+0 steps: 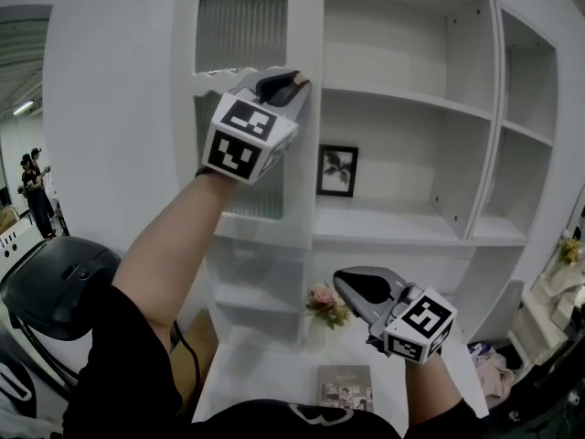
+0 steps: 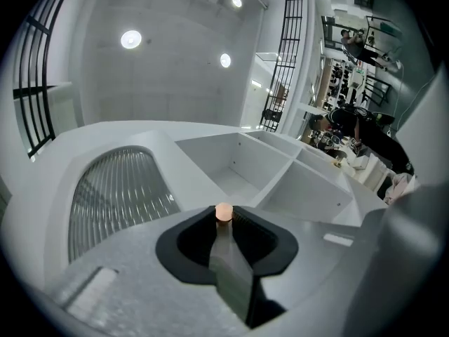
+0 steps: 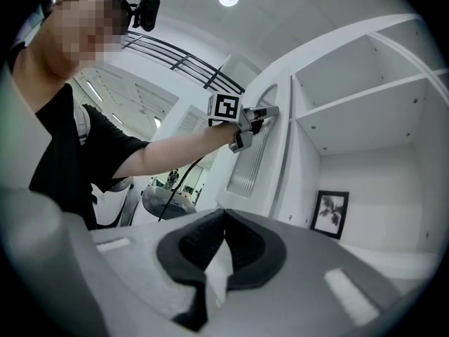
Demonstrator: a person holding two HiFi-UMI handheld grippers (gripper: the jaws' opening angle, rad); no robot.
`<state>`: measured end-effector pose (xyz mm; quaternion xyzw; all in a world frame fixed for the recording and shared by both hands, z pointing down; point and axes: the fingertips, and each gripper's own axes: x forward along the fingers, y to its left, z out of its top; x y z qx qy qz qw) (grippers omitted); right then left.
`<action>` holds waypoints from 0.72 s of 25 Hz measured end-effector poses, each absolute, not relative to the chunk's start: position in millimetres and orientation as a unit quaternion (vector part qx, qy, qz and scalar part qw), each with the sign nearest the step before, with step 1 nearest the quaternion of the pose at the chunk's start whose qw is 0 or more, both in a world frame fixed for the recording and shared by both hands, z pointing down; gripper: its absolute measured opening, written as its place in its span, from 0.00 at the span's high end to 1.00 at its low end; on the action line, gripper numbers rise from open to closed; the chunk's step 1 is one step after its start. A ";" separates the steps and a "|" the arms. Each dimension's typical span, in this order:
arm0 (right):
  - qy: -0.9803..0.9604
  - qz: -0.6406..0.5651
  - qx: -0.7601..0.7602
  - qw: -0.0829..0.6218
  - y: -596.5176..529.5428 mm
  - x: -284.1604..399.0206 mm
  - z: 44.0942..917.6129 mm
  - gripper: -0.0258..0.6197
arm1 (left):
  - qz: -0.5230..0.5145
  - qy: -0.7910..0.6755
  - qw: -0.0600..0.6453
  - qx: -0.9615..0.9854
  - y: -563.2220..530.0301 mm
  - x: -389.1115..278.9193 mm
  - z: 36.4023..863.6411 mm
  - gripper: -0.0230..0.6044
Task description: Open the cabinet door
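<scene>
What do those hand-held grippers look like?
Left gripper and right gripper: grey shells, black-lined fingers, each with a white cube of black square markers. A black cable runs by the left arm. Short black sleeves.

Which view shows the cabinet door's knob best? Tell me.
Left gripper view: the pink knob sits close, centred between the left gripper's jaws. Head view shows only a sliver past that gripper; in the right gripper view, that gripper hides it.
</scene>
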<state>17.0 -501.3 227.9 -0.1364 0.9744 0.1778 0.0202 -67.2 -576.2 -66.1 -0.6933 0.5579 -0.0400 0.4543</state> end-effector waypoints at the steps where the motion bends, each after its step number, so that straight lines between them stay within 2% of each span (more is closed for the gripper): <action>1: 0.974 0.177 -0.138 0.021 -498.0 17.0 226.7 0.96 | -0.039 0.556 0.453 -0.696 -573.5 -67.6 -66.2 0.84; 8: 0.967 0.206 -0.148 0.021 -450.4 13.9 210.8 0.96 | -0.022 0.539 0.440 -0.718 -542.0 -68.4 -65.6 0.84; 18: 0.972 0.189 -0.139 0.023 -403.2 -6.5 212.9 0.96 | -0.011 0.517 0.419 -0.747 -502.3 -74.1 -66.3 0.84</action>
